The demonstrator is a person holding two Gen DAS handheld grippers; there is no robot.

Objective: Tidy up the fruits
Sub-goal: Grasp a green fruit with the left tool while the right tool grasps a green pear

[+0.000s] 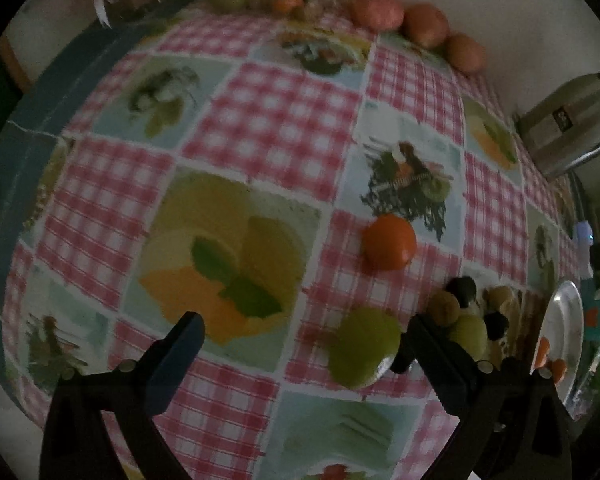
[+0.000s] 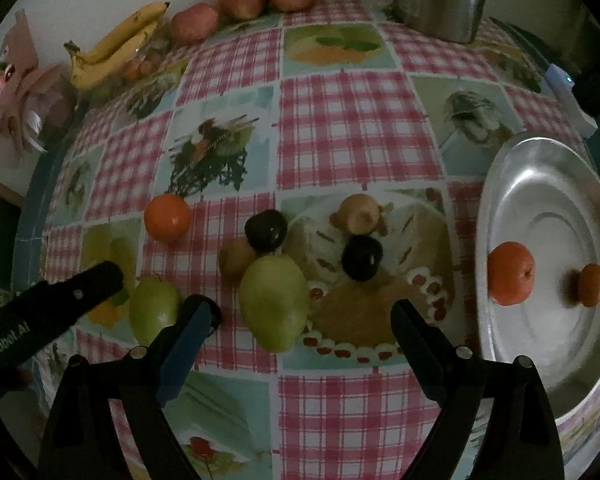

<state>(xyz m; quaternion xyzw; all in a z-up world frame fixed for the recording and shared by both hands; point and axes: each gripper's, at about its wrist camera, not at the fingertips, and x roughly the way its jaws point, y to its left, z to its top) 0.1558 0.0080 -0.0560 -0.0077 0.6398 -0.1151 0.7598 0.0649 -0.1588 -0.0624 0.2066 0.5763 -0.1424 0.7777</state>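
right gripper (image 2: 300, 316): jaws wide apart, empty | step: straddle green mango (image 2: 274, 302) | lower centred, avoid plum (image 2: 266, 230) | left gripper (image 1: 304, 334): apart, empty

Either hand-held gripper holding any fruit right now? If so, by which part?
Nothing is held. The right hand-held gripper stands open above the green mango; the left hand-held gripper is open too, near another green mango.

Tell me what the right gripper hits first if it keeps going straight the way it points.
Most likely the large green fruit, which sits just ahead between the open right gripper fingers, nearer the left one. Depth is unclear; it might instead meet the tablecloth beside it.
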